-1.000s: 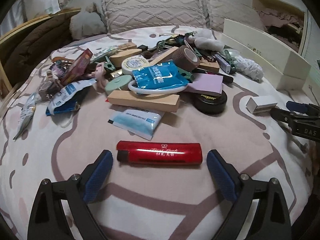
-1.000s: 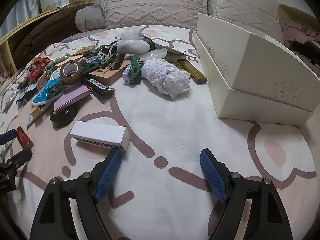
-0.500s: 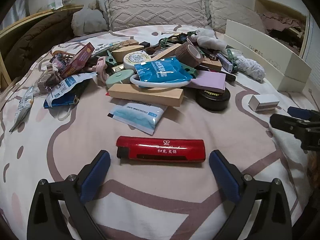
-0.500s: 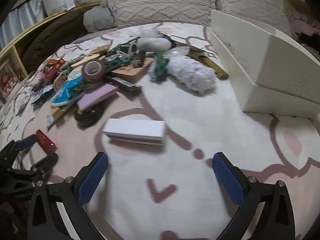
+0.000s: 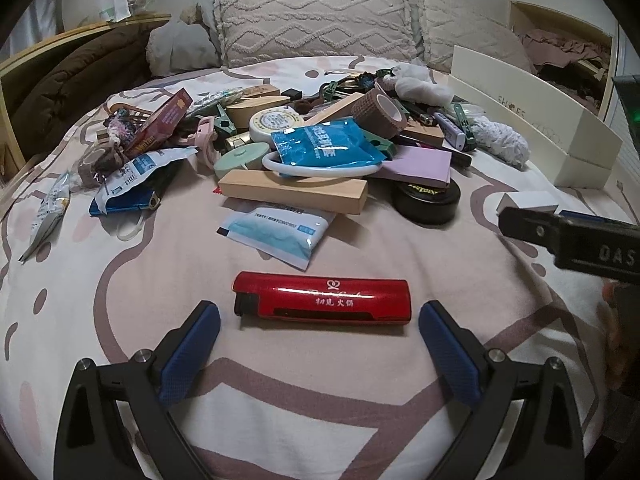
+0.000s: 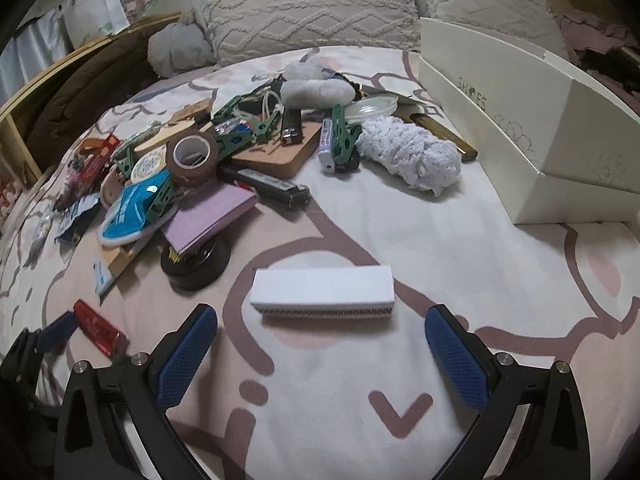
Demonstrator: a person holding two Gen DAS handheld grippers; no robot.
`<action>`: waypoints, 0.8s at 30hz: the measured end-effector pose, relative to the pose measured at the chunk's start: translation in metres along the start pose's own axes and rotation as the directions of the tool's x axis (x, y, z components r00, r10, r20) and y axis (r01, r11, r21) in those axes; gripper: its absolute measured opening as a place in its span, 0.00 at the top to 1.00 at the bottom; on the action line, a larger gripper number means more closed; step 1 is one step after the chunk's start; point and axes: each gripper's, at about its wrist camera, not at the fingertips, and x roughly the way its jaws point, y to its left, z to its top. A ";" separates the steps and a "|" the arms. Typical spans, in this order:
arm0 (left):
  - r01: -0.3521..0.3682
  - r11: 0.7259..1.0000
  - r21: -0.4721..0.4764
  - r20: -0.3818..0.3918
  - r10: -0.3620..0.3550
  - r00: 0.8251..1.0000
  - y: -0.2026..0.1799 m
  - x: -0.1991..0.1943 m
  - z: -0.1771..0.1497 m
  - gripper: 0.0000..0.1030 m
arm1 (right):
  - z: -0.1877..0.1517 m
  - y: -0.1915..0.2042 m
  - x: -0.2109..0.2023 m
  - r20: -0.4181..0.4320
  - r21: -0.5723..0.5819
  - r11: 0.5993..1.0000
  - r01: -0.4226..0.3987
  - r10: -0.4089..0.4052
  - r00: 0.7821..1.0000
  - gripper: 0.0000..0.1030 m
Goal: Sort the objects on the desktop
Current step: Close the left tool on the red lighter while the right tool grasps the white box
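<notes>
Each tool stands wide and empty, the left tool (image 5: 319, 320) straddling the red lighter (image 5: 322, 298) and the right tool (image 6: 321, 330), its jaws having just been opening, facing the white box (image 6: 322, 290), both set apart on the bed (image 6: 400, 216) from the clutter, presumably for clear grasps.

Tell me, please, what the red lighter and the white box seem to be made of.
Red lighter: probably glossy plastic or lacquered metal; a bright streak of reflected light runs along its body, and its cap end is black.
White box: probably matte cardboard; flat faces, sharp folded edges, no shine, and a printed pattern along its front side.
</notes>
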 end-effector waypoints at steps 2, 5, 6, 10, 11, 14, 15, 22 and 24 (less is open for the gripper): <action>-0.008 1.000 0.003 0.004 0.008 1.000 -0.001 -0.001 0.000 0.02 | -0.001 0.000 0.004 0.006 -0.005 1.000 0.013 -0.013 1.000 0.00; -0.011 1.000 0.002 0.011 0.011 1.000 -0.001 -0.002 -0.001 0.02 | -0.004 0.000 0.006 0.020 -0.005 1.000 0.012 -0.012 1.000 0.00; -0.011 1.000 0.002 0.013 0.011 1.000 -0.001 -0.002 -0.001 0.02 | -0.004 0.000 0.005 0.028 -0.003 1.000 0.010 -0.010 1.000 0.02; -0.009 1.000 0.001 0.016 0.009 1.000 -0.001 -0.002 -0.001 0.02 | -0.005 -0.003 0.002 0.053 0.012 1.000 0.002 -0.002 0.999 0.21; -0.007 1.000 0.001 0.017 0.007 1.000 -0.001 -0.003 -0.001 0.03 | -0.005 -0.004 0.002 0.054 0.013 1.000 -0.004 0.004 0.999 0.23; 0.002 1.000 0.006 0.024 -0.002 1.000 -0.003 -0.004 -0.002 0.07 | -0.006 -0.001 0.000 0.063 -0.003 1.000 -0.001 0.001 0.998 0.34; 0.001 1.000 0.011 0.025 -0.002 1.000 -0.004 -0.005 -0.002 0.08 | -0.006 0.001 0.000 0.066 -0.012 1.000 0.001 -0.001 0.998 0.34; 0.009 1.000 0.018 0.029 -0.009 1.000 -0.005 -0.006 -0.002 0.18 | -0.008 0.005 -0.001 0.071 -0.045 0.999 -0.003 0.006 0.997 0.34; 0.011 1.000 0.017 0.035 -0.012 0.999 -0.005 -0.007 -0.002 0.22 | -0.008 0.005 -0.001 0.071 -0.046 0.999 -0.003 0.007 0.997 0.34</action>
